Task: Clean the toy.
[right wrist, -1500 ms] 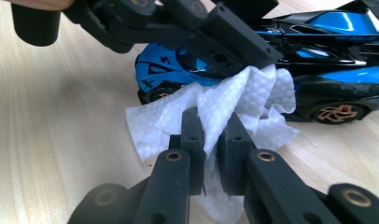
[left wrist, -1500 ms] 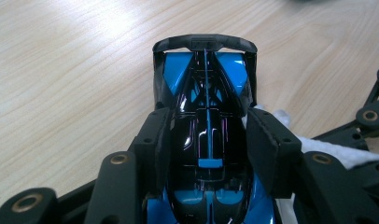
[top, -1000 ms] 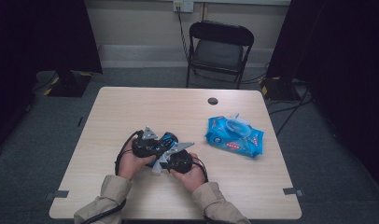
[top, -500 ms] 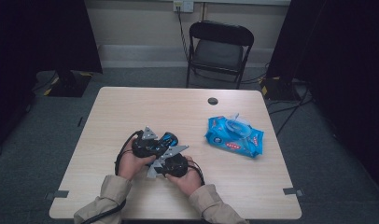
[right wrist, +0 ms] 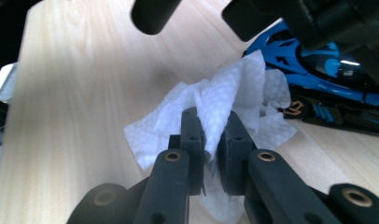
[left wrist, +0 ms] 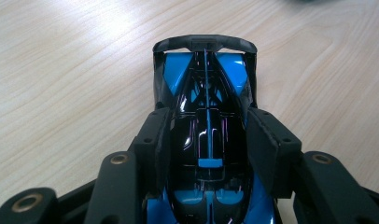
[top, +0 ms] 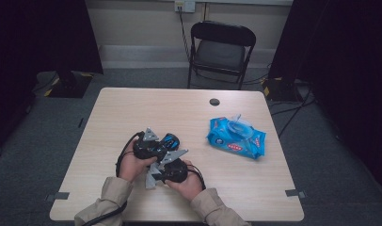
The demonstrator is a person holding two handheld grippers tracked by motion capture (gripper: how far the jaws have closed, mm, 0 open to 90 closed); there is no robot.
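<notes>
Left hand-held gripper (left wrist: pixel 204 149): clamped on both flanks of blue-and-black toy car (left wrist: pixel 206 116), rear wing pointing away, above pale wood table (left wrist: pixel 61 79). Seen from high view near table's front centre, held in left hand (top: pixel 130 165).

Right hand-held gripper (right wrist: pixel 210 135): nearly closed, pinching crumpled white wipe (right wrist: pixel 225 100); wipe touching side of toy car by an orange-rimmed wheel. In high view, just beside and in front of left gripper, in right hand (top: pixel 187 183).

Blue wipes pack (top: pixel 236 137): flat on table, right of both grippers, well apart from them.

Small dark round disc (top: pixel 214 101): near far edge of table.

Black folding chair (top: pixel 221 52): beyond table, on grey floor.
</notes>
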